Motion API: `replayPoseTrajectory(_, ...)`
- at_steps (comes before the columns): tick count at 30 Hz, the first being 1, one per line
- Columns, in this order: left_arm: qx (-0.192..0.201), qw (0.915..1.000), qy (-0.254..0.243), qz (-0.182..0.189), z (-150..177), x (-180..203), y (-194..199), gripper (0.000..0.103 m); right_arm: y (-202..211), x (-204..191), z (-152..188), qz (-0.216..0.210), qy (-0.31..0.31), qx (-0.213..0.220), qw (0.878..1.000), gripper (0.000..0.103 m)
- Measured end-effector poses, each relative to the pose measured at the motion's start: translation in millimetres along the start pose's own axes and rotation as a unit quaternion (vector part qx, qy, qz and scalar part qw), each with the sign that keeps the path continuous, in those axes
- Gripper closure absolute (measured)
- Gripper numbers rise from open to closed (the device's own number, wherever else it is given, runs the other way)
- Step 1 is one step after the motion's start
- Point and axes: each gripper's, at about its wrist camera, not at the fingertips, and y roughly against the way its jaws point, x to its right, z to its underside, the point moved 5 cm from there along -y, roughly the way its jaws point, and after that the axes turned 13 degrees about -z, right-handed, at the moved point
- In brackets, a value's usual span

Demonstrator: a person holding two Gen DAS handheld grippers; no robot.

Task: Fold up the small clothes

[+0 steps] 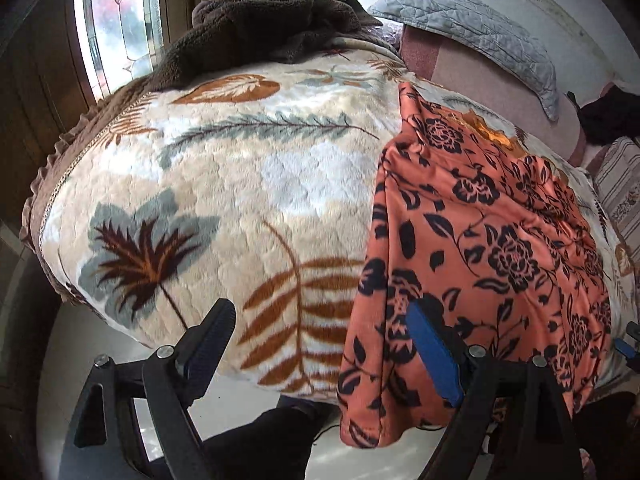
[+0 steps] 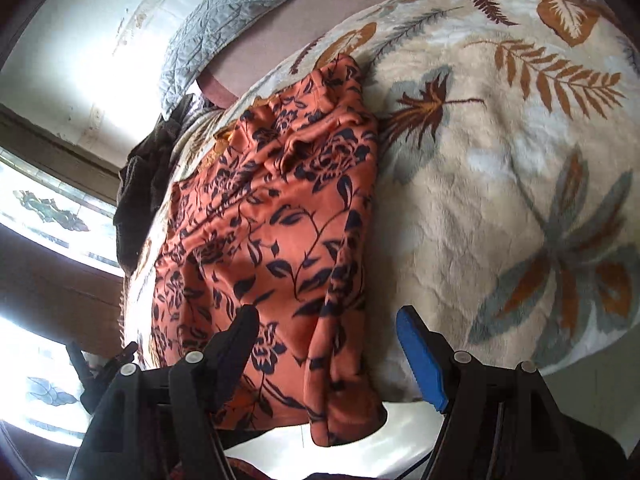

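- The left gripper stands wide, nothing between its black finger and its blue-padded finger; it hangs over the near edge of the bed.
- The right gripper is also spread wide and grips nothing, though the cloth lies below it.
- The orange garment with dark floral print lies folded lengthwise on the leaf-patterned plush blanket, its near end drooping over the bed's edge.
- A brown fleece lies at the far end.
- A grey quilted pillow leans against the wall.
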Motion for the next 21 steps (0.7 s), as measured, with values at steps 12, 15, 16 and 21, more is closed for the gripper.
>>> replayPoseTrajectory(12, -0.056, 0.9929, -0.06, 0.086, 49.7, 44.2, -0.6, 0.048, -18.9, 3.0, 42.5, 0.05, -0.022, -0.051, 0.997, 0.029)
replayPoseTrajectory(15, -0.067, 0.9919, -0.065, 0.086, 54.4, 50.5, -4.2, 0.046, -29.1, 6.8, 49.4, 0.078, -0.026, -0.062, 0.995, 0.029)
replayPoseTrajectory(16, -0.071, 0.9915, -0.067, 0.087, 56.0, 51.9, -4.8, 0.042, -32.5, 8.7, 51.6, 0.081, -0.03, -0.063, 0.994, 0.029)
replayPoseTrajectory(21, -0.079, 0.9908, -0.067, 0.087, 61.0, 55.1, -12.4, 0.035, -51.4, 18.6, 61.9, 0.107, -0.053, -0.069, 0.99, 0.029)
